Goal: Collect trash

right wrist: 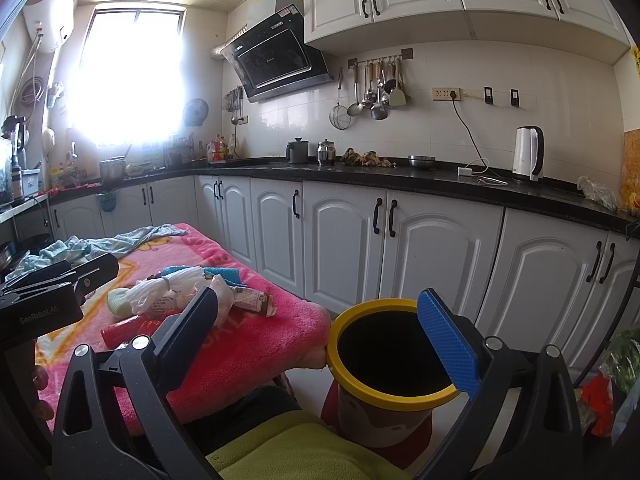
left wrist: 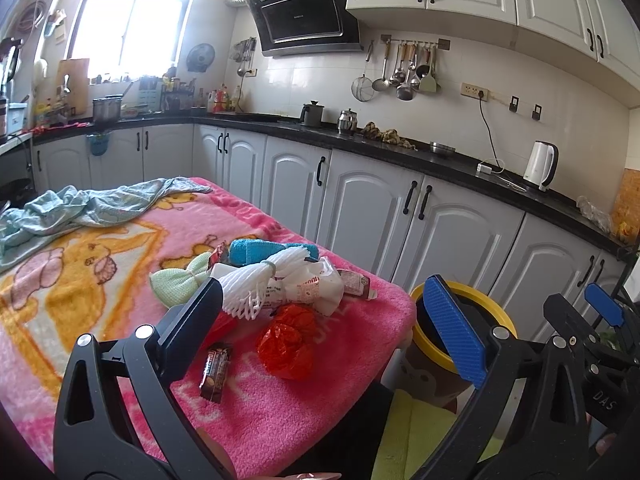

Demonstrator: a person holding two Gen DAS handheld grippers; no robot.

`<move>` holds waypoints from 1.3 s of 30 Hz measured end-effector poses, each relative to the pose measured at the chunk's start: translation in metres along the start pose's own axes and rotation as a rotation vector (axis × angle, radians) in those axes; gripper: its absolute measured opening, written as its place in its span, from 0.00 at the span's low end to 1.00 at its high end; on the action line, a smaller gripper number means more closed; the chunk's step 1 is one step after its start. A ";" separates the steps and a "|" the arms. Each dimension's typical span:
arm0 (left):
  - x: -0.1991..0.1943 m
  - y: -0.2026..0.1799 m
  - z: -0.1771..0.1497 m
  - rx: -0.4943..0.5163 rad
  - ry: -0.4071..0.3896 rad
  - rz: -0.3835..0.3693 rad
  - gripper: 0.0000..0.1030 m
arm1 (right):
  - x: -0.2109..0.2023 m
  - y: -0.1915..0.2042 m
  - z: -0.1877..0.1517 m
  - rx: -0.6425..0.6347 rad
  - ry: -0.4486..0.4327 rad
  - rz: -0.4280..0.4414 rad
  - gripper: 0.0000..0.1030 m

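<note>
Trash lies on a pink blanket [left wrist: 100, 264] over a table: a red plastic bag [left wrist: 286, 346], a dark snack wrapper [left wrist: 215, 370], white foam netting [left wrist: 256, 280], a white wrapper [left wrist: 316, 286], a blue cloth [left wrist: 260, 250] and a pale green cloth [left wrist: 180, 280]. A yellow-rimmed bin [right wrist: 390, 360] stands on the floor at the table's right end. My left gripper [left wrist: 332, 320] is open and empty above the table's near right corner. My right gripper [right wrist: 320, 336] is open and empty, over the gap between the table and the bin.
A light blue garment [left wrist: 80, 210] lies at the table's far end. White cabinets [right wrist: 420, 248] with a black counter run behind, holding a white kettle [right wrist: 528, 154] and pots. A red wrapper [right wrist: 120, 330] lies on the blanket. Bags [right wrist: 600, 392] sit on the floor at right.
</note>
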State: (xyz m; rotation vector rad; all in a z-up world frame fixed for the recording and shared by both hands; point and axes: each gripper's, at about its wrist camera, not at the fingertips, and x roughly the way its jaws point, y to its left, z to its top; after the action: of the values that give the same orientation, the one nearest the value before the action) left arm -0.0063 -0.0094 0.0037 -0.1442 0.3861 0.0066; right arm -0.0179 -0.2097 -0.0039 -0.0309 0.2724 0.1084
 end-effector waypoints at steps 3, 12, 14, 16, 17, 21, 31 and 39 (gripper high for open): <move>0.001 -0.001 0.000 -0.001 0.002 0.002 0.90 | 0.000 0.000 0.000 0.000 0.000 0.000 0.94; -0.001 0.001 0.001 -0.010 0.004 -0.003 0.90 | 0.002 -0.001 -0.002 -0.005 0.006 0.012 0.94; 0.000 0.002 0.001 -0.018 0.005 0.001 0.90 | 0.005 0.004 -0.005 -0.010 0.011 0.022 0.94; 0.000 0.004 0.002 -0.026 0.006 0.002 0.90 | 0.007 0.006 -0.005 -0.018 0.020 0.038 0.94; -0.001 0.006 0.001 -0.027 0.004 0.004 0.90 | 0.008 0.008 -0.004 -0.023 0.024 0.045 0.94; 0.000 0.023 0.002 -0.071 0.006 0.015 0.90 | 0.011 0.015 -0.002 -0.054 0.042 0.091 0.94; 0.003 0.082 0.005 -0.187 0.007 0.085 0.90 | 0.028 0.043 0.006 -0.124 0.085 0.213 0.94; 0.004 0.121 0.009 -0.254 0.011 0.086 0.90 | 0.063 0.068 0.021 -0.123 0.152 0.327 0.94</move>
State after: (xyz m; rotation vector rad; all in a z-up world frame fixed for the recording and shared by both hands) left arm -0.0031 0.1117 -0.0069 -0.3784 0.4013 0.1401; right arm 0.0399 -0.1343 -0.0021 -0.1172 0.4214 0.4487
